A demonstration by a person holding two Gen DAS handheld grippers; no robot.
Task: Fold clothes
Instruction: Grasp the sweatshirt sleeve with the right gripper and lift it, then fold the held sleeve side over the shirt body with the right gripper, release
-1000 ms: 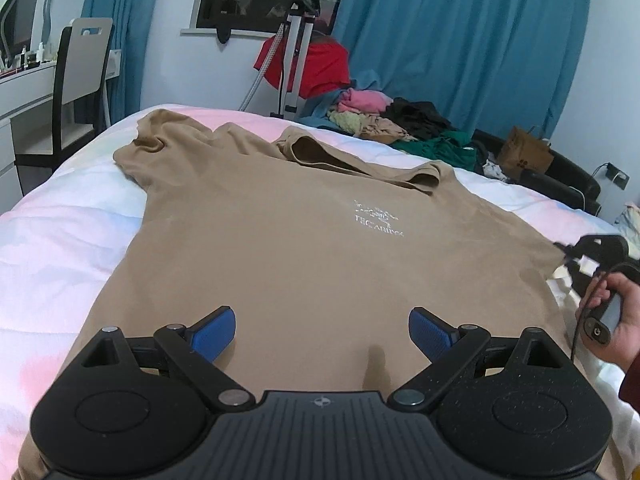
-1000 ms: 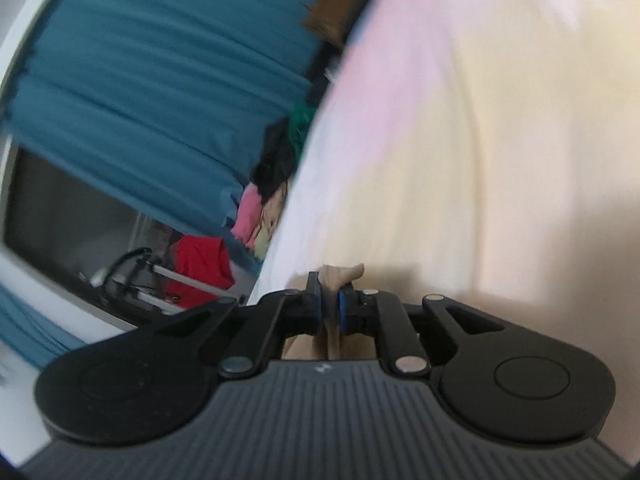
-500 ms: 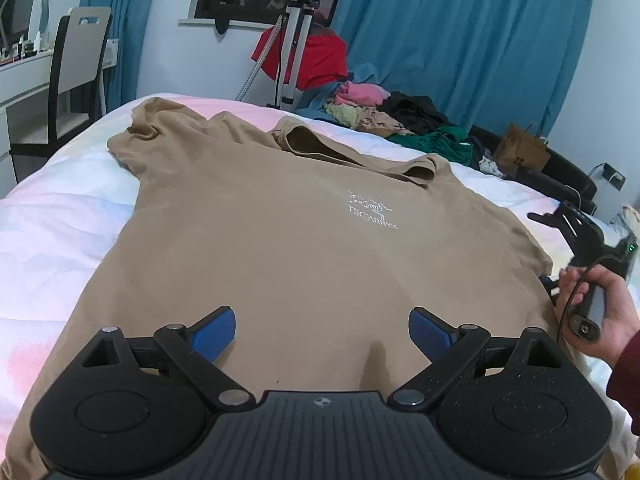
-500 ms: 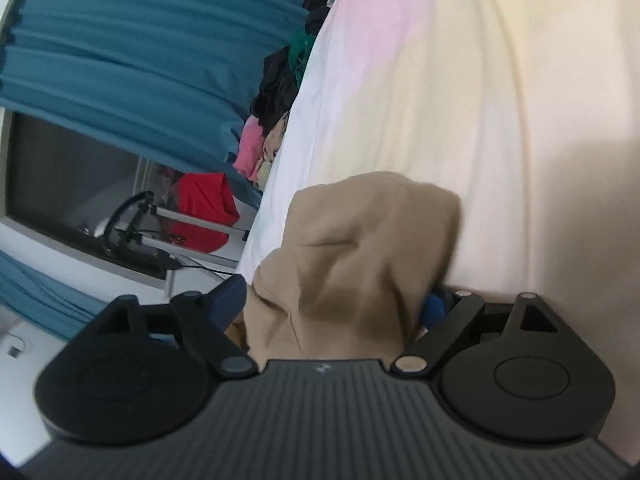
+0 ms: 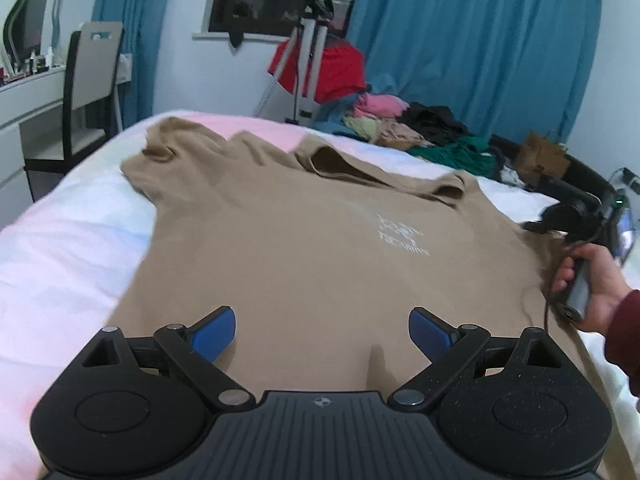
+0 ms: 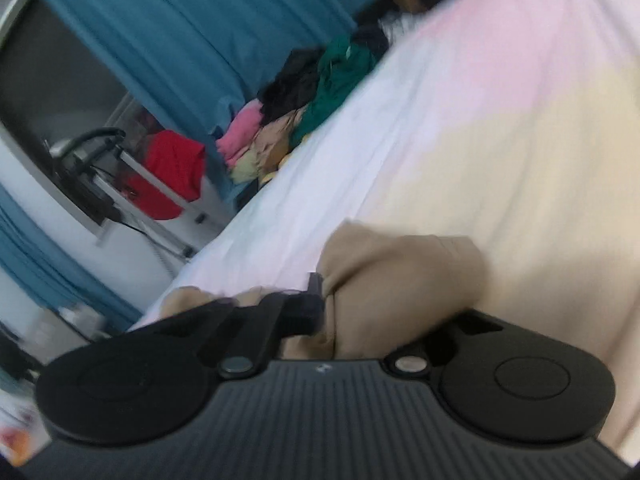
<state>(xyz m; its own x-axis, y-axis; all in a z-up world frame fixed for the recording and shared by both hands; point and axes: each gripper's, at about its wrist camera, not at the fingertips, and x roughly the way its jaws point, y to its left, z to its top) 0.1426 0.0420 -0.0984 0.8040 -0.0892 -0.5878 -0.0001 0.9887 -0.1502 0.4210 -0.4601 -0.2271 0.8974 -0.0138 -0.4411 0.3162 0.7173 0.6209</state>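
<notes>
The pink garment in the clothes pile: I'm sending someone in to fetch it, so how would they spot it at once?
Look past the far edge of the bed, below the blue curtain, to the heap of loose clothes. The pink garment sits at the heap's top left, right of the red cloth hung on the metal stand. It is the only pink piece, among black, green and tan ones.

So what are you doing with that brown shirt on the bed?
A person is folding clothes with a gripper in each hand. The tan T-shirt lies spread flat on the bed. The right gripper has just closed and is shut on the shirt's sleeve. The left gripper hovers open over the shirt's bottom part, holding nothing.
</notes>
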